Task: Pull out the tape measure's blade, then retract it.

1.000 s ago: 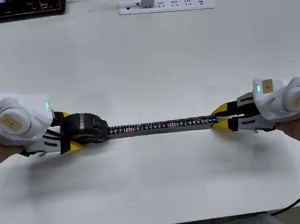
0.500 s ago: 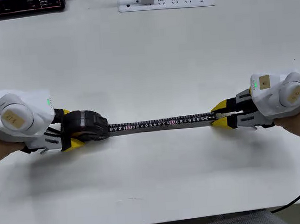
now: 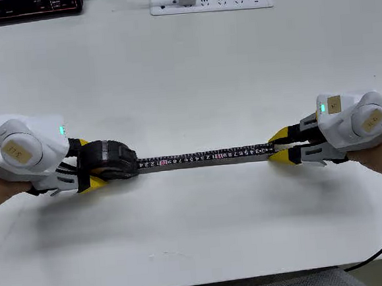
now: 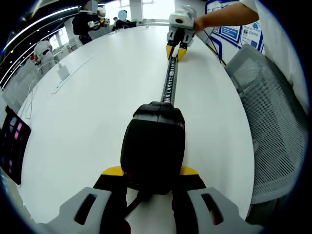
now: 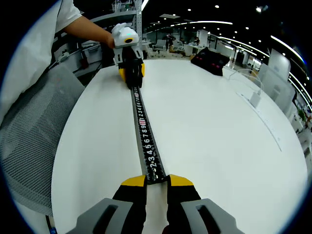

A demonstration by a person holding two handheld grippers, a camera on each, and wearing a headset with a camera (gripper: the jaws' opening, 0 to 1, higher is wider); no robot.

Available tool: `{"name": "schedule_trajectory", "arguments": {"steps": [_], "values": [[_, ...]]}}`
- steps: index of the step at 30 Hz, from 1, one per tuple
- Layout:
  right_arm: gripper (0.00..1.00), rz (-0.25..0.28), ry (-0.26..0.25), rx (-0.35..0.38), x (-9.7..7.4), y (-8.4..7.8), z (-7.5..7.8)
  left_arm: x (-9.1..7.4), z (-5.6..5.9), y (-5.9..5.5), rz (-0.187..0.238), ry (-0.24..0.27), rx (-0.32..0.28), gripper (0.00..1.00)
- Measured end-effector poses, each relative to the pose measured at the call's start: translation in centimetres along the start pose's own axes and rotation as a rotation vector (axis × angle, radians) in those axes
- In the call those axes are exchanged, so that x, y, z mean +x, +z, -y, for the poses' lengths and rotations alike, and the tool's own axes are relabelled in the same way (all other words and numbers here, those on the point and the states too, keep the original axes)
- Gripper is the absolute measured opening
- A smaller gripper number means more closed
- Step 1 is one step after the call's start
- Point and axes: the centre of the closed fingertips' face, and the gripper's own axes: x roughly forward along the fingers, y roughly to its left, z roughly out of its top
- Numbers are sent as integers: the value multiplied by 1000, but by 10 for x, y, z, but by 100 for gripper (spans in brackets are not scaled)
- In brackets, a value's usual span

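— Tape measure [image 3: 110,160] on your left: its black case is clamped between the jaws of your left gripper [image 3: 90,165], on the white table [image 3: 186,84].
— Blade [image 3: 205,158] runs right along the table. Your right gripper [image 3: 279,147] has its jaws close either side of the end; whether they pinch it, I can't tell.

Head cam: high over the table's [image 3: 185,70] near edge, looking down and forward, mid-distance. The left gripper [image 3: 92,165] and right gripper [image 3: 279,148] sit at the frame's sides. Left gripper cam: low, tight behind the case [image 4: 153,141], facing along the blade [image 4: 169,83] to the right gripper. Right gripper cam: low at the opposite end, facing back. All three share the blade.
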Motion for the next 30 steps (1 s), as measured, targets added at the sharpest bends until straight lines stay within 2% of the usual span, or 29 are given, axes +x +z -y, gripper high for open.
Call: {"name": "schedule_trajectory", "arguments": {"steps": [4,12,15,16,19,30], "values": [[17,-3,-7,7,0,1,1,-1,0,0,0,-1,-17,37],[16,5,-10,9,-1,3,2,-4,0,0,6,-3,-32,39],[18,31,-16,50,-6,8,1,-8,-1,-1,3,7,-45,39],[19,48,-13,81,-7,12,-1,-9,0,-1,9,6,-57,40],[25,46,-36,107,-12,11,-2,-15,1,0,25,19,-100,44],[38,53,-89,152,-23,12,-15,-32,8,-4,76,102,-205,58]]}}
